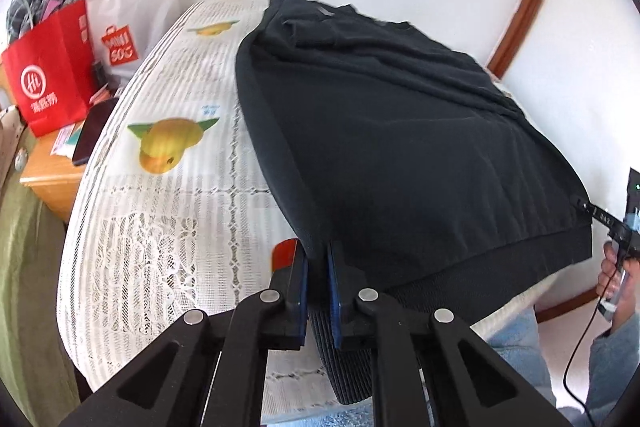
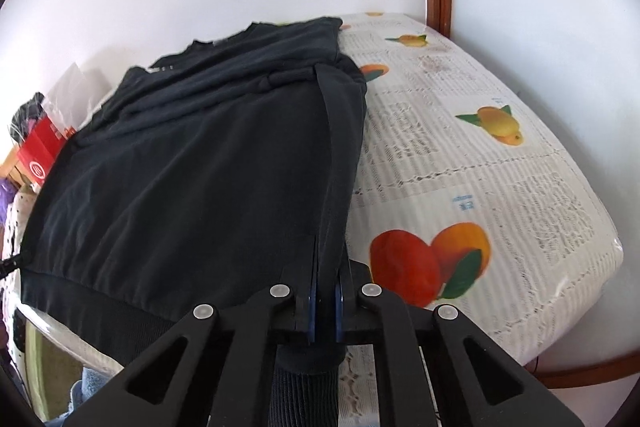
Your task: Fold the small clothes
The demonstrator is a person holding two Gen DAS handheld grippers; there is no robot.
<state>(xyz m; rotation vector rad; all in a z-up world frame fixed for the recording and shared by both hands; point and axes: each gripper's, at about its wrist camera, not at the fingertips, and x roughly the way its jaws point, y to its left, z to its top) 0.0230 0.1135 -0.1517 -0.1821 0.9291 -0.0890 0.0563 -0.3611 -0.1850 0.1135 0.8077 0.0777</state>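
Observation:
A black sweatshirt (image 1: 392, 131) lies spread on the table with its ribbed hem toward me; it also shows in the right wrist view (image 2: 192, 163). My left gripper (image 1: 318, 259) is shut on the sweatshirt's near left hem corner. My right gripper (image 2: 326, 267) is shut on the near right hem corner, and it shows at the far right of the left wrist view (image 1: 616, 227). The hem is lifted slightly off the table between the two grippers. The sleeves look folded in across the top.
The table (image 1: 168, 211) has a white lace cloth with fruit prints (image 2: 500, 187). A red paper bag (image 1: 48, 75) and a white bag (image 1: 132, 7) stand on a wooden side table at the left. A white wall stands behind.

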